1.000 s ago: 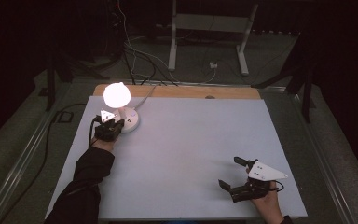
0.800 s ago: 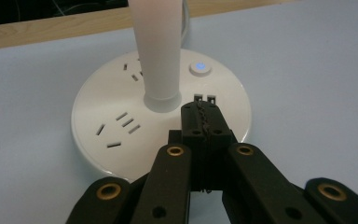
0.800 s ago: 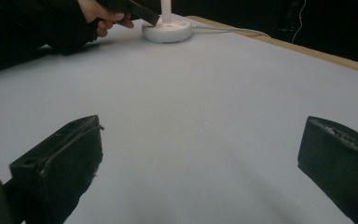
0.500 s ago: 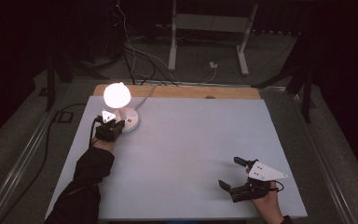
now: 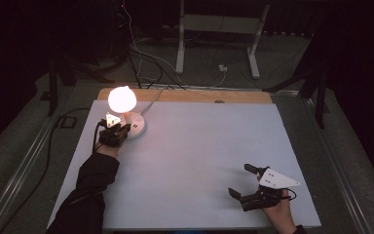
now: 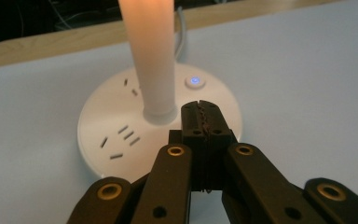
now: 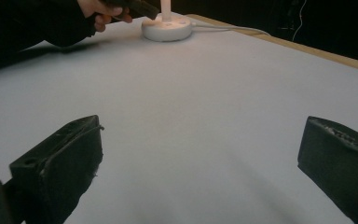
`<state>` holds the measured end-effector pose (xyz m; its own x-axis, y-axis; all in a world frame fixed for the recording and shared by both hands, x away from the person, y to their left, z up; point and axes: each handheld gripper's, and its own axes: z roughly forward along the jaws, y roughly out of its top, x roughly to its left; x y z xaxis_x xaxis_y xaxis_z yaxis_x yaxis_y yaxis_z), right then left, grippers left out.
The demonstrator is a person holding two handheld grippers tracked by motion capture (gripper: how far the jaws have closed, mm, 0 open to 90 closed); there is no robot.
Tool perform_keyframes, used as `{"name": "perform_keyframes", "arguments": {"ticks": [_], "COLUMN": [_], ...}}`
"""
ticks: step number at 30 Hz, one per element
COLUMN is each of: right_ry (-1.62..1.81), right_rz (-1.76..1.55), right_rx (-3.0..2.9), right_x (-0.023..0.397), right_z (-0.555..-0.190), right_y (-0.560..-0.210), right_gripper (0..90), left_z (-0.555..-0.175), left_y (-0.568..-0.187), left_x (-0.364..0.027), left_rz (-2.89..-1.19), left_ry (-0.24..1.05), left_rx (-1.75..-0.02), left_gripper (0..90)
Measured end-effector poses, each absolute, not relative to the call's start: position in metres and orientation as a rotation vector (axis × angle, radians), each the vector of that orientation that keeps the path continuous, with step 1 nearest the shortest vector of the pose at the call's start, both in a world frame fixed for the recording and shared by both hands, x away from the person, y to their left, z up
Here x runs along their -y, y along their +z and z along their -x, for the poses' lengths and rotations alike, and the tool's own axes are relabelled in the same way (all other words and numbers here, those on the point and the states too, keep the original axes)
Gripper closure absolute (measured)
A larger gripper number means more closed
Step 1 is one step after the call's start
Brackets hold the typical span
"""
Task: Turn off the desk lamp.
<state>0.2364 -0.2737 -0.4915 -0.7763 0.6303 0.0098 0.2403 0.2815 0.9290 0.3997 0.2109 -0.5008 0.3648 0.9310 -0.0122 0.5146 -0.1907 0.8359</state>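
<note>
A lit white lamp (image 5: 122, 99) glows at the table's far left, on a round white base (image 5: 135, 126) with socket slots. In the left gripper view its stem (image 6: 151, 60) rises from the base (image 6: 116, 130), and a small button (image 6: 195, 82) glows blue. My left gripper (image 6: 202, 114) is shut with nothing in it, its tips over the base just short of that button; from above my left gripper (image 5: 115, 132) sits against the base's near left side. My right gripper (image 5: 243, 181) rests open at the near right, jaws wide apart over bare table (image 7: 200, 135).
The white table top (image 5: 204, 151) has a wooden strip (image 5: 185, 95) along its far edge. The lamp's cable (image 5: 152, 95) runs off the back. A white stand (image 5: 219, 44) and loose wires lie on the dark floor behind.
My left gripper has crept slightly forward toward the lamp base. The right gripper has stayed where it was.
</note>
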Motion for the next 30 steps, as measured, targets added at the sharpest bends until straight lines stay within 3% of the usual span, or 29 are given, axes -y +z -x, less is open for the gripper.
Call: {"name": "perform_keyframes", "arguments": {"ticks": [10,30], "right_ry": [1.494,1.493], "right_rz": [-0.784,-0.784], "right_rx": [-2.197,-2.199], "right_x": [0.273,0.273], "right_z": [-0.236,-0.236], "right_y": [-0.491,-0.491], "right_gripper": [0.0,0.0], "left_z": [-0.398,-0.402], "left_y": [-0.493,-0.508], "left_x": [-0.214,-0.214], "left_rz": [-1.78,-1.827], "left_ry": [0.666,0.646], "left_rx": [-1.261,-1.273], "left_gripper": [90.0,90.0]}}
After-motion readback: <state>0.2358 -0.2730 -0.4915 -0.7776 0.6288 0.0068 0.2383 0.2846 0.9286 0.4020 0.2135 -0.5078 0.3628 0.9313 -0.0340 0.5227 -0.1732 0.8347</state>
